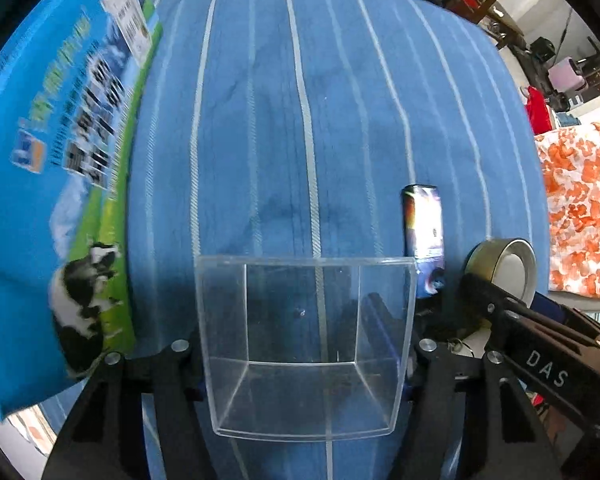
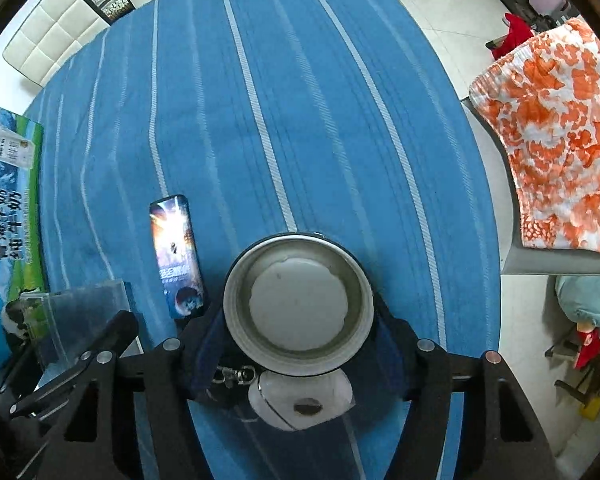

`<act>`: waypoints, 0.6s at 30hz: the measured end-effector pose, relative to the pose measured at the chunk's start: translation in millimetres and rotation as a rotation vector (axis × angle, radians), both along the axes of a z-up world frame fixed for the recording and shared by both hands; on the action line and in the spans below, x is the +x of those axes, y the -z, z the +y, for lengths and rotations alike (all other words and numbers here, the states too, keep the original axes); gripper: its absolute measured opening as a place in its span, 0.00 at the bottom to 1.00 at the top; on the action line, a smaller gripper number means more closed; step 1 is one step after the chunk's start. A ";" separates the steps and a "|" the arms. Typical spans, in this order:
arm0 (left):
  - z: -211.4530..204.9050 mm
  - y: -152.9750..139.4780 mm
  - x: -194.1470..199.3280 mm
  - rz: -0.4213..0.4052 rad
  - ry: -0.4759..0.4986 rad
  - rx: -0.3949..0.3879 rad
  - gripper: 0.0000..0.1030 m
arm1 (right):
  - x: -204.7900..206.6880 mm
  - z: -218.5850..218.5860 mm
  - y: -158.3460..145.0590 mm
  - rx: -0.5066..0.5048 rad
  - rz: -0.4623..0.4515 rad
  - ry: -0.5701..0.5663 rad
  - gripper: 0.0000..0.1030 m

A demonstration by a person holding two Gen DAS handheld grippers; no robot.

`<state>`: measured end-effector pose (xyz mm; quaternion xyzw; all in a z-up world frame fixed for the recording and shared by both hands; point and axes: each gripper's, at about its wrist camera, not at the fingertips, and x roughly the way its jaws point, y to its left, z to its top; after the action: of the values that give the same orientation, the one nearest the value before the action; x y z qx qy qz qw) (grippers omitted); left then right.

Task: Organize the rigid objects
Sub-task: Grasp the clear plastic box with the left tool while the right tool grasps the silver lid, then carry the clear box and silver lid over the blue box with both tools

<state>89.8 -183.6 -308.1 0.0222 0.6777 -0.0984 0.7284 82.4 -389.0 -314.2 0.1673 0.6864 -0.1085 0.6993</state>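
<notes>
Blue striped cloth (image 1: pixel 340 100); clear box (image 1: pixel 306 344) sits inside left gripper (image 1: pixel 306 364).

Only clean text: "DAS" in white on the right gripper's (image 1: pixel 548 368) black arm, left wrist view. Milk carton (image 2: pixel 8 200) has big white Chinese characters ending in 奶, rest too blurred. Tin (image 2: pixel 178 256) print unreadable.

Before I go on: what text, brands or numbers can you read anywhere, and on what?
"DAS": white letters on the right gripper arm, left wrist view.
Milk carton: large Chinese characters and a label, too distorted to read.
Slim dark box: light print low on its face, too small and blurred to read.
</notes>
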 end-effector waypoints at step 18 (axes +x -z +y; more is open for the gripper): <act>38.5 -116.6 -17.0 -0.247 0.029 -0.080 0.59 | -42.8 52.1 -129.5 -0.056 -0.202 -0.129 0.65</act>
<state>72.8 -145.1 -191.5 0.0147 0.5780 -0.1326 0.8051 39.6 -336.9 -184.7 0.1135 0.6185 -0.0649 0.7748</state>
